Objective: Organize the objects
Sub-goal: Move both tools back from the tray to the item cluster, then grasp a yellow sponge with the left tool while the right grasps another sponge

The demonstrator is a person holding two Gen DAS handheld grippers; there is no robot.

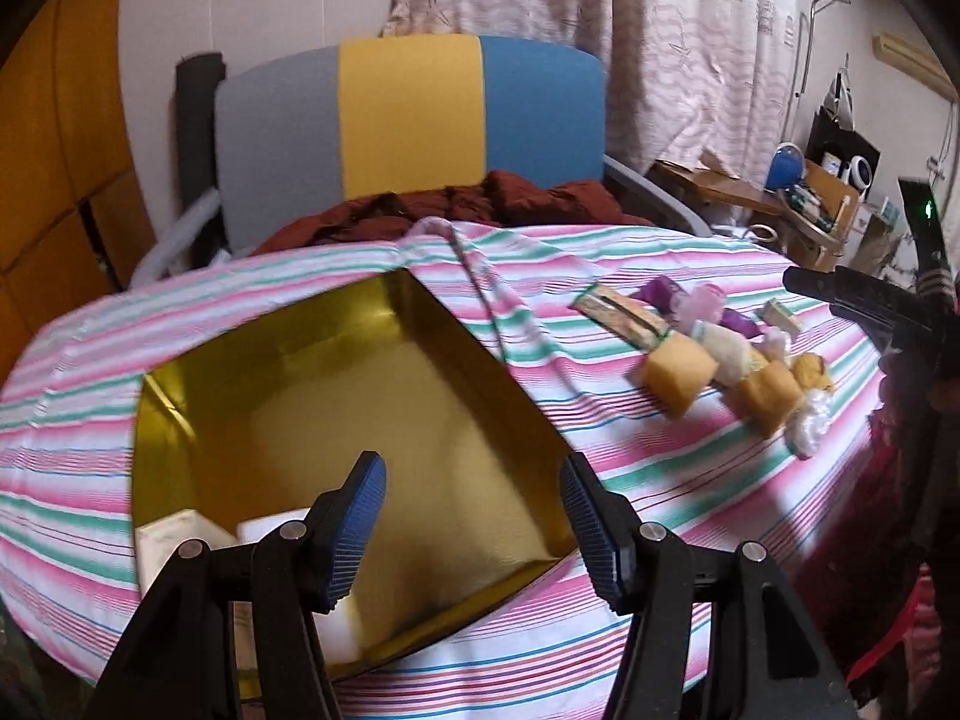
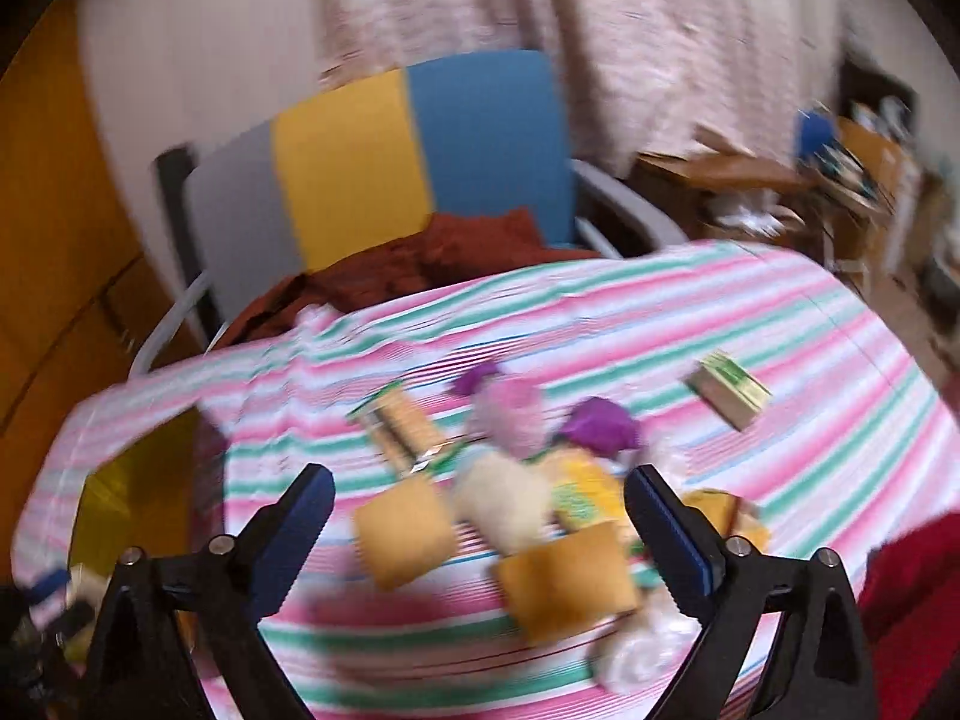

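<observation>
Gold box (image 1: 336, 396) sits open on the striped bench (image 1: 600, 540) as the collection bin. Left gripper (image 1: 474, 534) hangs over it, jaws apart, empty. Right gripper (image 2: 480, 546), jaws apart, lines up over the snack pile (image 2: 510, 504) right of the box.

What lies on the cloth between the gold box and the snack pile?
Nothing but striped cloth with one raised fold; the left wrist view shows it bare between the gold box and the snack pile.

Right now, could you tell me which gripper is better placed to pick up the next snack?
The right gripper: it is open directly over the snack pile. The left gripper, also open, hangs over the gold box, away from the pile.
</observation>
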